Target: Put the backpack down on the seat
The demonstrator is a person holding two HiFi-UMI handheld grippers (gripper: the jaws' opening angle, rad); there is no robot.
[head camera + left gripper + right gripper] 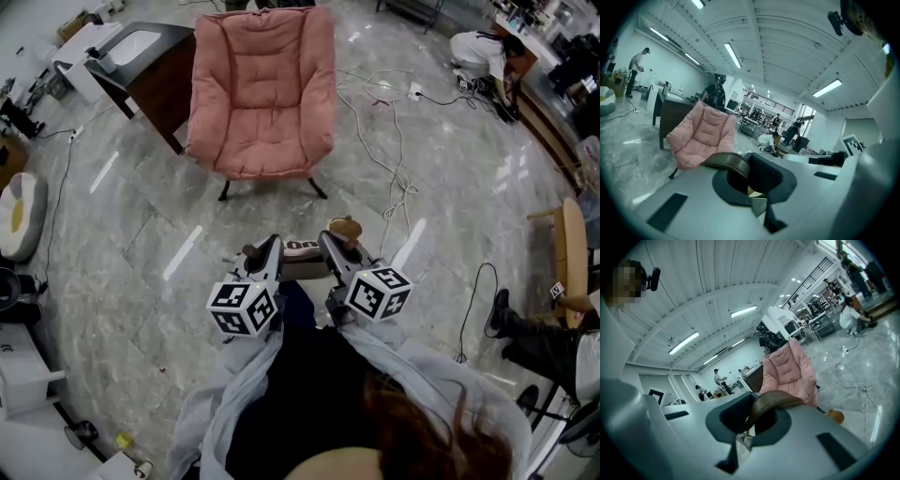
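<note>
I hold the backpack (302,267) up in front of me, between my two grippers and clear of the marble floor (141,244). My left gripper (265,251) has its jaws closed on a brown strap (726,161) that curves over them. My right gripper (333,246) is likewise clamped on a brown strap (776,401). I cannot tell whether both grip one strap. A small brown charm (345,228) hangs just beside my right jaws. The pink cushioned chair (262,94) stands ahead of me, well apart from the backpack, its seat bare. White cables (394,178) trail across the floor to its right.
</note>
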